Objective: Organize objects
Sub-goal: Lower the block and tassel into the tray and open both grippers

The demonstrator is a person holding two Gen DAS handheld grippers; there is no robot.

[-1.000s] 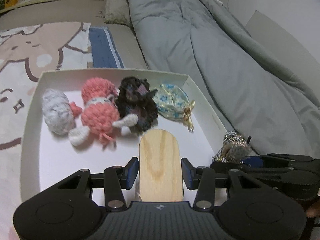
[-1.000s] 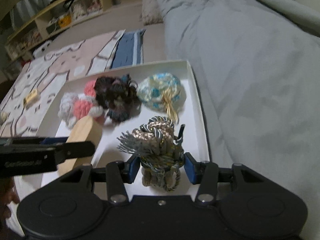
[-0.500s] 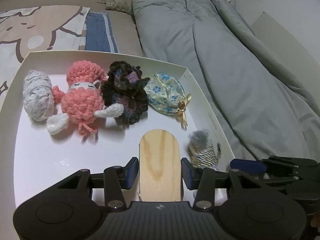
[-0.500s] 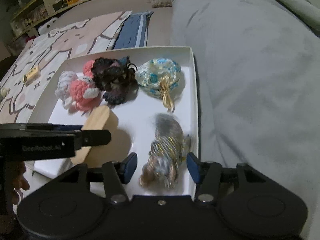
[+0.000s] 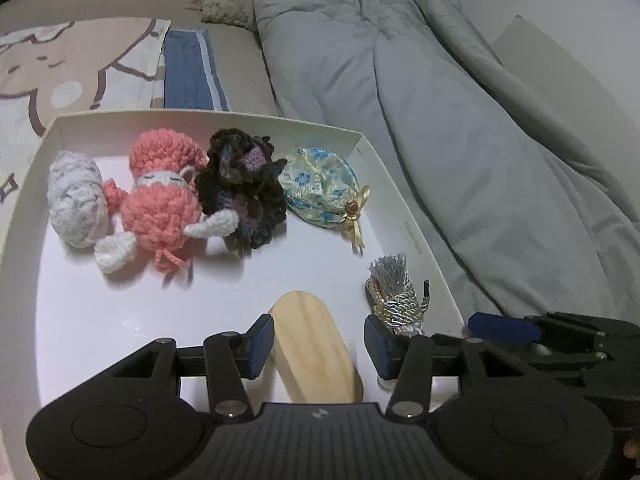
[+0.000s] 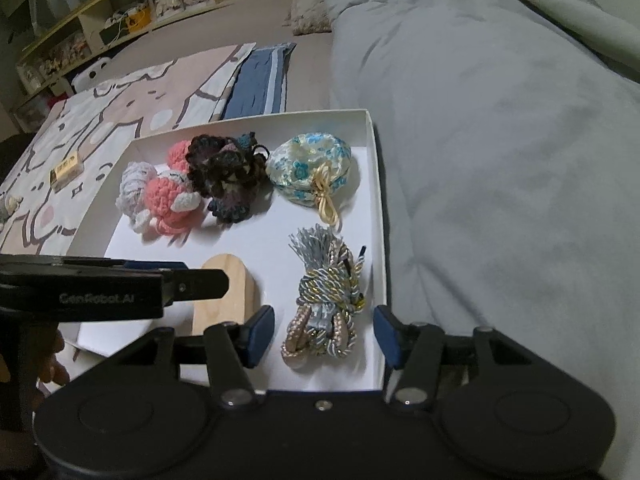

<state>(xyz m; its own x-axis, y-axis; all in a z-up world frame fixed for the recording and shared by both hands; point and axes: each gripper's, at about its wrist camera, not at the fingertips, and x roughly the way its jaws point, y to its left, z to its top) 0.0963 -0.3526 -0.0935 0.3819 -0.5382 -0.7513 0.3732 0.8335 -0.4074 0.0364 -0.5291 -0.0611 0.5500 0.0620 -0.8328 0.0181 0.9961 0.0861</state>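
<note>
A white box [image 5: 384,168] lies on the bed with a pink crochet doll [image 5: 160,204], a dark crochet flower [image 5: 244,184], a blue-flowered pouch [image 5: 320,192] and a grey-white crochet roll [image 5: 76,200] along its far side. A rounded wooden piece [image 5: 312,344] rests on the box floor between the jaws of my left gripper [image 5: 318,346]. Those jaws are opening, with a gap at the right pad. The rope tassel [image 6: 328,292] lies loose near the box's right wall [image 6: 376,184]. My right gripper [image 6: 324,334] straddles it, open, pads clear of it.
A grey duvet [image 5: 460,120] fills the right side. Left of the box is a cartoon-print blanket [image 5: 60,64] and a blue cloth [image 5: 192,72]. A small tan box [image 6: 66,170] sits on the blanket, and shelves [image 6: 120,8] line the far wall.
The right gripper let the tassel go, and it now lies in the box with the jaws apart. The left jaws have parted from the wooden piece, which now sits skewed.
</note>
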